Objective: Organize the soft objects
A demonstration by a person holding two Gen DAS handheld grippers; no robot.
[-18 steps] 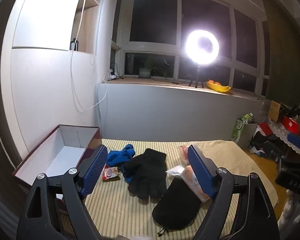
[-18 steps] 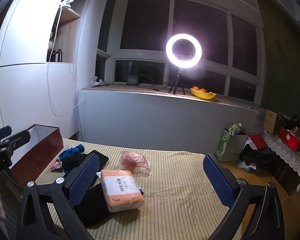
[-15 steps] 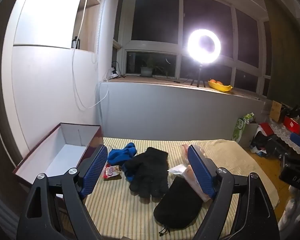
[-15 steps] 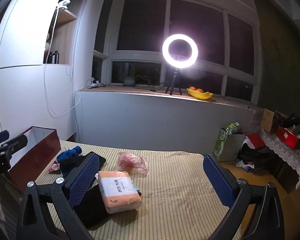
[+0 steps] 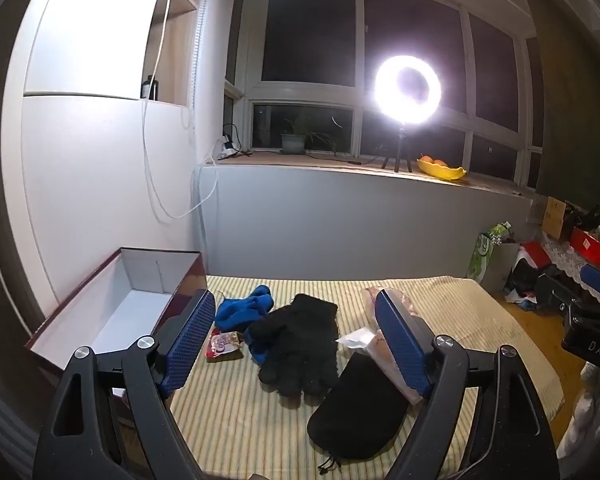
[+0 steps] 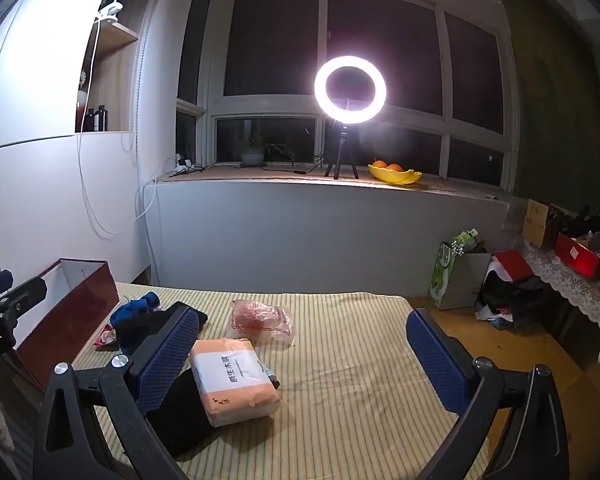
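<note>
Striped bench [image 5: 236, 420] carries black gloves [image 5: 300, 344] at center, blue cloth [image 5: 242, 310] at 11 o'clock beside them, tissue pack [image 6: 234, 380] nearby. Left gripper [image 5: 296, 344] and right gripper [image 6: 300, 360] hover released, grasping nothing.

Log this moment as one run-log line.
left gripper: open, empty | right gripper: open, empty | black gloves, blue cloth, tissue pack: on bed | box: empty
</note>
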